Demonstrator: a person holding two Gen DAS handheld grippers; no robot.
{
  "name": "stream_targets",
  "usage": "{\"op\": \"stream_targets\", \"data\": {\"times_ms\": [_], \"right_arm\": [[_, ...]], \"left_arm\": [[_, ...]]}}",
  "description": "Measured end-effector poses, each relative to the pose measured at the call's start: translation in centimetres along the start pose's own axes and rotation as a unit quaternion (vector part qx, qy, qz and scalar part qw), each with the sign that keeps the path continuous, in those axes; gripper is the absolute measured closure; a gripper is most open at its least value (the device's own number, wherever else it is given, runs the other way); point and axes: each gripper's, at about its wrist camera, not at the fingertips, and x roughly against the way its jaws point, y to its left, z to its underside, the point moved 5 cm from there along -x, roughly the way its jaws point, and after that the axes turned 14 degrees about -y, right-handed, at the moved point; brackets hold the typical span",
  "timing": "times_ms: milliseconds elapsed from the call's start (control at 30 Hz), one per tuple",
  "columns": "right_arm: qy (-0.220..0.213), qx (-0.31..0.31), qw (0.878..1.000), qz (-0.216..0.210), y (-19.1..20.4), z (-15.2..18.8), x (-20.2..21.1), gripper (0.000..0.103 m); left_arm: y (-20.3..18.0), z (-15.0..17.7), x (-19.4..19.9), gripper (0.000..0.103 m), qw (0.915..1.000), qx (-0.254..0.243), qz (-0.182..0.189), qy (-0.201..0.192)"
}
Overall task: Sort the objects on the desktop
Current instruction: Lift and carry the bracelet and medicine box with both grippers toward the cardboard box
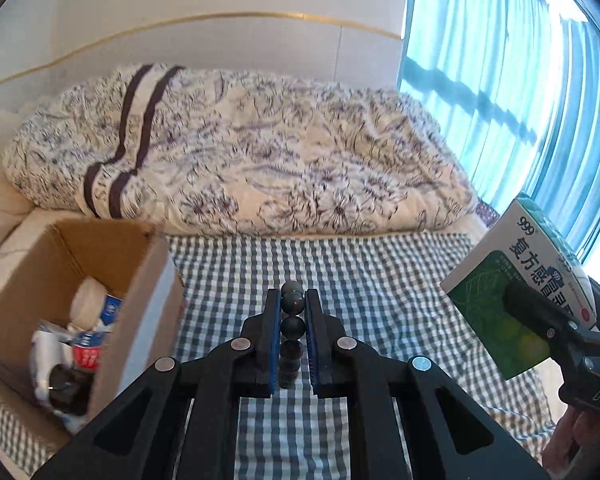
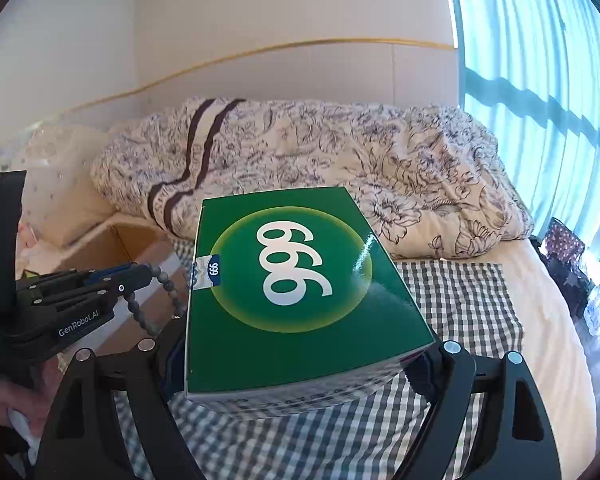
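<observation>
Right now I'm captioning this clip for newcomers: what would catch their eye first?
The glossy green-and-white medicine box marked 999, clamped in the right gripper, fills the right wrist view. In the left wrist view, the left gripper pinches a string of dark round beads above the checked cloth, with an open brown cardboard box at left.

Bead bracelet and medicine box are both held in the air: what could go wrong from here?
The bead bracelet is pinched only at a few beads by the left gripper; its loop dangles and might snag the cardboard box rim. The medicine box fills the right gripper's view, which may hide its drop spot.
</observation>
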Motion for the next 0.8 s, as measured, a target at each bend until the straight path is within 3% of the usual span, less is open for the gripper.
{"op": "stream_targets", "data": {"times_ms": [800], "right_arm": [[-0.063,0.003,0.997,0.049,5.7,-4.7,12.6,0.019]], "left_arm": [[-0.2,-5.2,17.0,0.092,0.9949,-0.005,-0.008,-0.101]]}}
